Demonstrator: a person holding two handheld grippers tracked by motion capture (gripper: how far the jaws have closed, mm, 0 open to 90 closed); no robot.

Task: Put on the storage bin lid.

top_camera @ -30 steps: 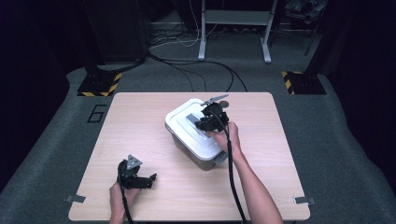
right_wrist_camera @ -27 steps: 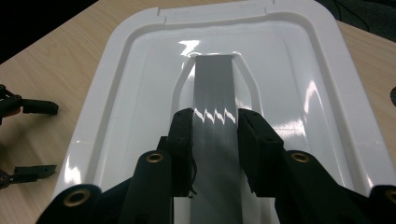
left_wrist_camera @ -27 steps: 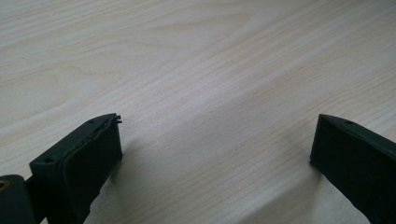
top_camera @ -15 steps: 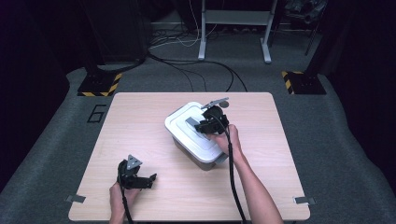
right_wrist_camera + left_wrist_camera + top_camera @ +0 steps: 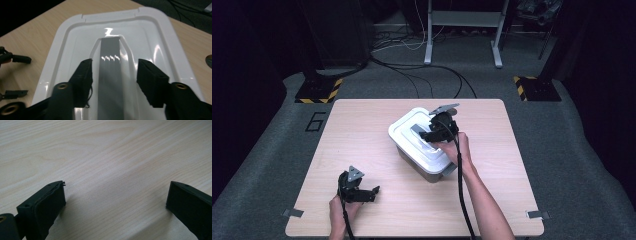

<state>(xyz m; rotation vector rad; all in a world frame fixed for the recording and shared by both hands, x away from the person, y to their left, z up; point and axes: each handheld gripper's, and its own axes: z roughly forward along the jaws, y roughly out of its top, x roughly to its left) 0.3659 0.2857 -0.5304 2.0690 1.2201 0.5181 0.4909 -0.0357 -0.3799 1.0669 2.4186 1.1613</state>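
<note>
Two tools in play, one box. The box (image 5: 424, 145) sits near the middle of the worktop (image 5: 362, 125), white lid (image 5: 75, 50) on, skewed to the worktop edges.

Right tool (image 5: 428, 135) is over the lid, pointing along the grey handle (image 5: 111, 75) that runs down the lid's centre recess. Its jaws have just been opening. In the right gripper view they now straddle the handle, one each side: the left jaw runs close along the handle's edge, the right one shows a clear strip of white lid between it and the handle. The handle is between them, pads not pressing on it. The right hand (image 5: 455, 147) rests above the near right part of the lid, and its cable trails back along the forearm.

Left tool (image 5: 371, 192) is well apart from the box, toward the near left of the worktop, held low in the left hand (image 5: 341, 210). Jaws spread wide, only bare wood grain between them in the left gripper view. The right gripper view catches that tool's fingertips (image 5: 22, 59) out to the left of the lid, also spread.

Floor behind the box: carpet, loose cables (image 5: 432, 70), a white stand (image 5: 462, 25), and two hazard-striped bases.
</note>
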